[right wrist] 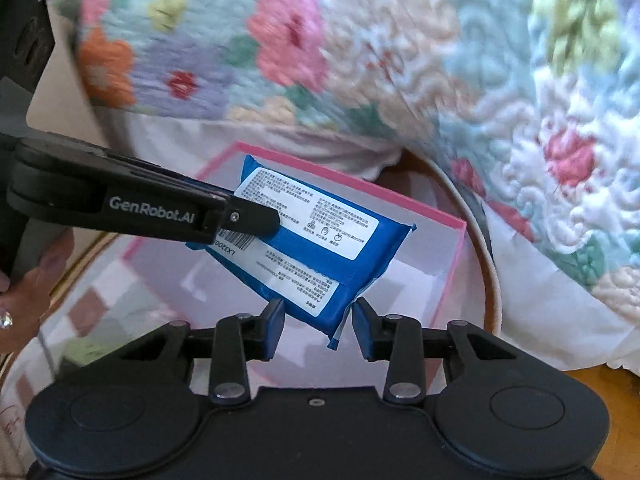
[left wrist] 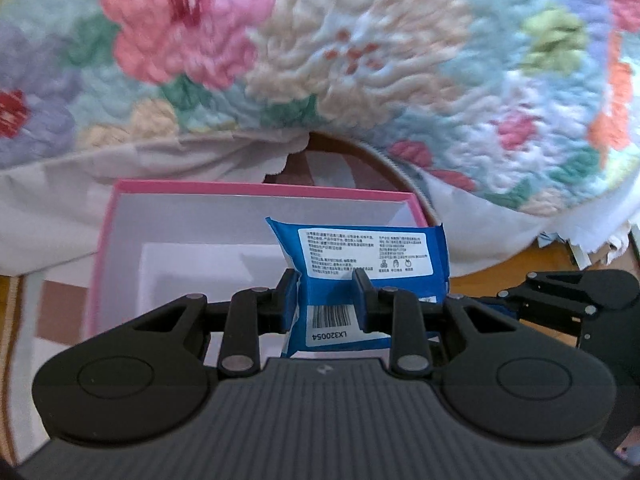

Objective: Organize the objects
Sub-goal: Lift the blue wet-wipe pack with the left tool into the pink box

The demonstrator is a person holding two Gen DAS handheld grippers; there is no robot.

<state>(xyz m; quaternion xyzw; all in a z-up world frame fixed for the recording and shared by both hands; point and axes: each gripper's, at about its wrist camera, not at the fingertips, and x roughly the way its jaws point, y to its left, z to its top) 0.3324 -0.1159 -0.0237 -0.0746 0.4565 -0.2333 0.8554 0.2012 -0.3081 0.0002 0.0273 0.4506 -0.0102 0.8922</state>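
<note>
A blue packet (left wrist: 362, 254) with a white printed label and a barcode hangs over an open white box with a pink rim (left wrist: 260, 190). My left gripper (left wrist: 328, 280) is shut on the packet's barcode end. In the right wrist view the packet (right wrist: 320, 240) lies slanted above the box (right wrist: 400, 196). The left gripper (right wrist: 264, 220) reaches in from the left and pinches its upper edge. My right gripper (right wrist: 320, 312) is shut on the packet's lower corner, with both blue pads against it. The box interior looks bare white.
A floral quilt (left wrist: 320, 60) with a white underside fills the upper half of both views and overhangs the surface. The box sits on a round wooden-rimmed surface (right wrist: 490, 280) with a checked cloth. A person's hand (right wrist: 32, 276) holds the left gripper.
</note>
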